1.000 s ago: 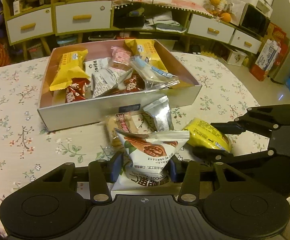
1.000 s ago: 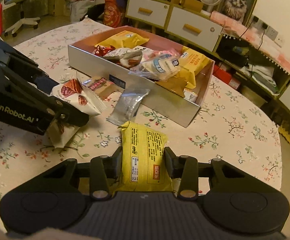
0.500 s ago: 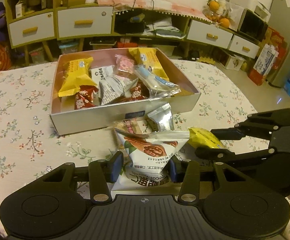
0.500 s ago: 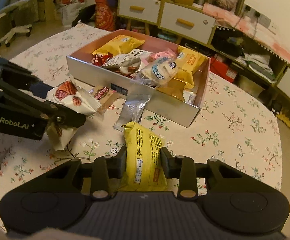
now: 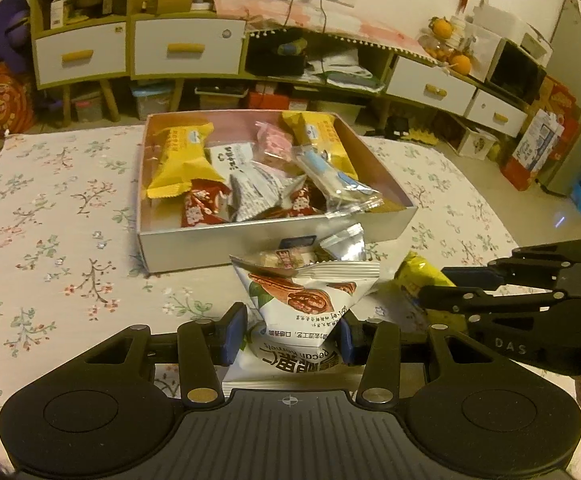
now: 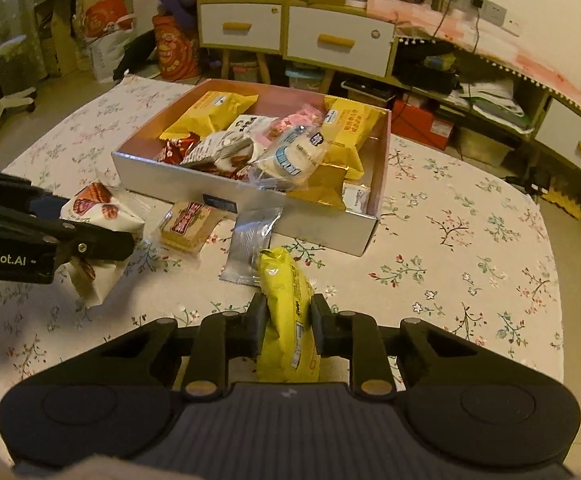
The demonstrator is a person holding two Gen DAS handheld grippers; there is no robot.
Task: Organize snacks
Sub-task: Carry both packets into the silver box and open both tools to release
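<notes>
Tilting downward, right claw (image 6: 283,330) squeezing yellow packet (image 6: 286,312)

A table with a flowered cloth (image 6: 470,240) carries an open box (image 6: 246,204) full of snack packets. Just in front of the box, a silver packet (image 6: 250,240) and a wrapped biscuit (image 6: 188,226) lie on the cloth, near each other.
</notes>
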